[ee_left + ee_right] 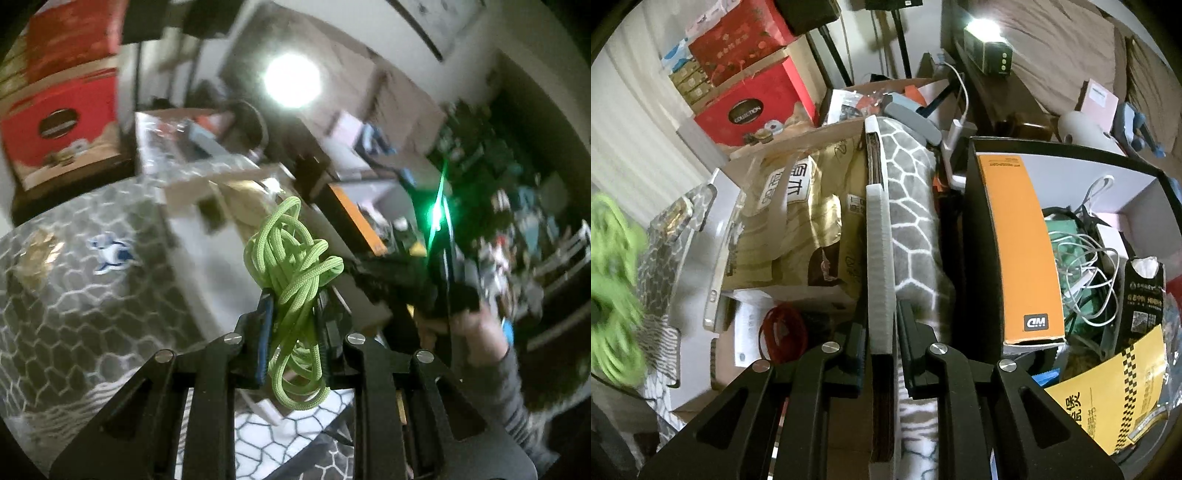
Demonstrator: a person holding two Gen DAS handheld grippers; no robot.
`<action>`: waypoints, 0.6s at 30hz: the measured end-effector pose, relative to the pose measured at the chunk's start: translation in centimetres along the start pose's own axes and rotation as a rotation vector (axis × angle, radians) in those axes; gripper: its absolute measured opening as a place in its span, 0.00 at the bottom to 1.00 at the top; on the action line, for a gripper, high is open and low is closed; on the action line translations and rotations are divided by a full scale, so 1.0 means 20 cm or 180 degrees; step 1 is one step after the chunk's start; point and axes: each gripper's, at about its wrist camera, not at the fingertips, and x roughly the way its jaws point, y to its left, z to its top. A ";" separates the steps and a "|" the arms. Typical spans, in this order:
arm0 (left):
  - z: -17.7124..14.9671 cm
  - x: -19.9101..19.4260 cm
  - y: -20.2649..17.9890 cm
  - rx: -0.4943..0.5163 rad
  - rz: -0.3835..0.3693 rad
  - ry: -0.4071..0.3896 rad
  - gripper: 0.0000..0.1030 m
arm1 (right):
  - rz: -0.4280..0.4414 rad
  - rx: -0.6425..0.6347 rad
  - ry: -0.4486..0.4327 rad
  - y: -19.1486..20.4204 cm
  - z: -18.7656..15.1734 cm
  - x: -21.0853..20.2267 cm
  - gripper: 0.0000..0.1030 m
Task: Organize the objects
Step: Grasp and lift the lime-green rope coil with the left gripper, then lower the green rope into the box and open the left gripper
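Between the left fingers (291,314), braided green cord (295,258) (tangled loops).

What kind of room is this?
Probably a cluttered bedroom or storage corner at home: a bed with a brown blanket, stacked red gift boxes, and an open box of tangled cables.

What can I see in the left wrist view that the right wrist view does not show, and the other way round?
Only the left wrist view shows the left gripper clamping the green cord, and a sleeve. Only the right wrist view shows the right gripper shut on a white foam-edged panel, the orange box and red bands. Both show the cord, blurred in the right view, and the red carton.
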 end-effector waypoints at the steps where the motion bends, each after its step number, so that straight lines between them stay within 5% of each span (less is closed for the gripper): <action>1: -0.01 0.05 -0.04 0.0077 -0.0012 0.0080 0.19 | 0.0002 -0.0001 -0.0005 0.00 0.00 -0.01 0.15; 18: -0.13 0.42 -0.20 0.0619 0.0241 0.0686 0.19 | 0.0008 -0.0025 0.0011 0.01 -0.04 -0.01 0.15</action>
